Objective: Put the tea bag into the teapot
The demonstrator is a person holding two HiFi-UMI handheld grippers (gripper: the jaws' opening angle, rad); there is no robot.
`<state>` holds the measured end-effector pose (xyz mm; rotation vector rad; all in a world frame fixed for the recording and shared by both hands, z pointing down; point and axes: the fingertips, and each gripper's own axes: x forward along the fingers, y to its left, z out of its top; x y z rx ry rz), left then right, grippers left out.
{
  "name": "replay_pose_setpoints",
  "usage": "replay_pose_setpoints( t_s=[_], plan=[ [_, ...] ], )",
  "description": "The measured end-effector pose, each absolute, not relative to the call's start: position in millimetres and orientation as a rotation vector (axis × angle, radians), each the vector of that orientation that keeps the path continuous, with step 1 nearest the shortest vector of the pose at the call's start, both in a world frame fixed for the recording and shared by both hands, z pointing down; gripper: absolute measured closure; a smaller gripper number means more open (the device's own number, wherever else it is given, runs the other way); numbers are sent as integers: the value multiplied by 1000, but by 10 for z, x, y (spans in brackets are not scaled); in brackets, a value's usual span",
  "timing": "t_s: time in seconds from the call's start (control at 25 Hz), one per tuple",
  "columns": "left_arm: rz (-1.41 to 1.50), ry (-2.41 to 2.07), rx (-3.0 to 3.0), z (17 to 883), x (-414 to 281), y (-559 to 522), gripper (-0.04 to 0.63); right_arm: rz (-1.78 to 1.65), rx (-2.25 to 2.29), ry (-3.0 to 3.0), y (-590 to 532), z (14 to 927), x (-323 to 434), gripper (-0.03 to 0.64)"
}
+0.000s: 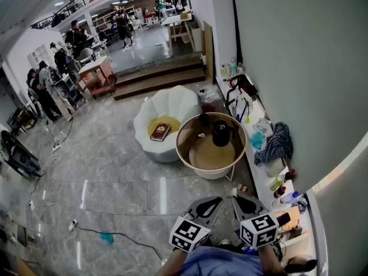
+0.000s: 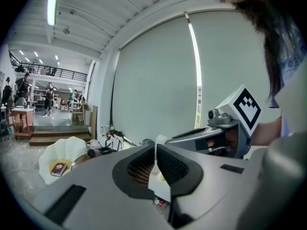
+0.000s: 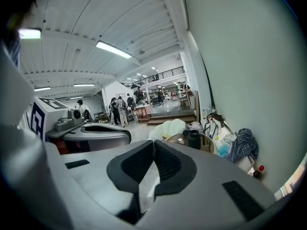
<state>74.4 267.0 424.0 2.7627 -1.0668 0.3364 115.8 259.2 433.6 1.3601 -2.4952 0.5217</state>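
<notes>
waiting well short of the teapot [image 1: 221,133]
we hold the left gripper [image 2: 154,147] and right gripper [image 3: 153,143] side by side at the bottom of the frame, fingers pressed together on nothing, as no reach is under way yet. the black teapot stands on the round counter [image 1: 183,148] at centre right. the tea bag [image 1: 201,135], we judge, is the small pale scrap just left of it.

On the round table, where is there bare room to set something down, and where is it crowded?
The near half of the table, from the teapot to the front rim, is bare. The far half is crowded: the teapot, a dark thing behind it and a small white item at left. The wall ledge is cluttered with a cloth and bottles.
</notes>
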Motion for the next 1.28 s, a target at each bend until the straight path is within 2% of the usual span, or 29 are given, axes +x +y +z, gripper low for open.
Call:
replay_pose_setpoints(
  t_s=[0.88,1.28],
  plan=[
    [433,-1045,2713,4417,680,2906,569,590,1319,-2532,2804,4480,1114,597],
    [442,-1045,2684,4484,619,2688,569,634,1322,-2519,2589,4562,1126,597]
  ],
)
